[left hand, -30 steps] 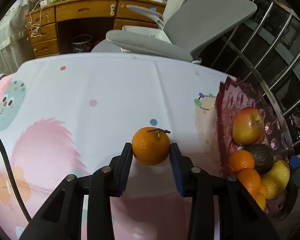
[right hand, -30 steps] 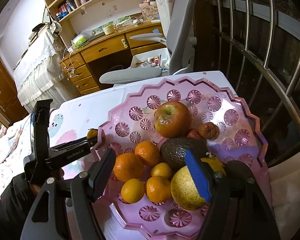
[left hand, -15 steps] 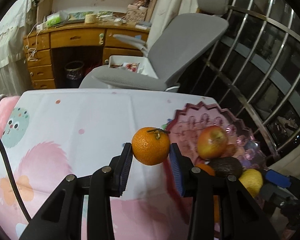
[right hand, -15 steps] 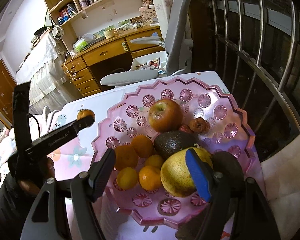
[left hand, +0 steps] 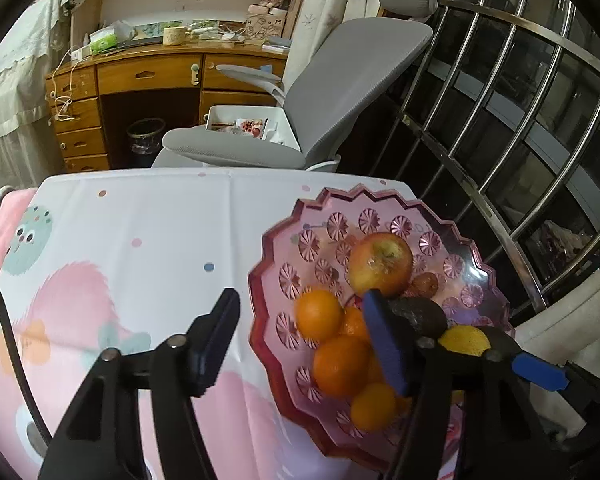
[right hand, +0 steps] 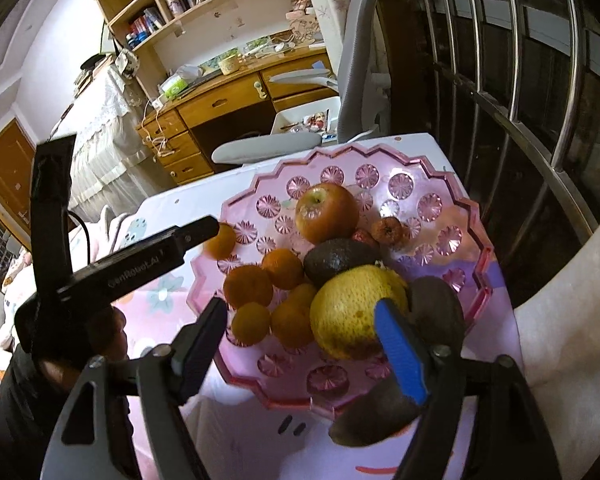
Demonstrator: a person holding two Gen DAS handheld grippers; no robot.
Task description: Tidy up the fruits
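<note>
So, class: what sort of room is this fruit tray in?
Probably a bedroom or home study: a wooden desk with drawers, a bookshelf above it, and a grey office chair behind the table.

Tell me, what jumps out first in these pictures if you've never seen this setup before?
The pink scalloped plate at the table's right side, heaped with fruit: a red apple at the back, a dark avocado, oranges on the left and a big yellow citrus in front. Next, the black claws: the left claw gapes open over the plate's near edge, and the right claw is open around the yellow citrus.
</note>
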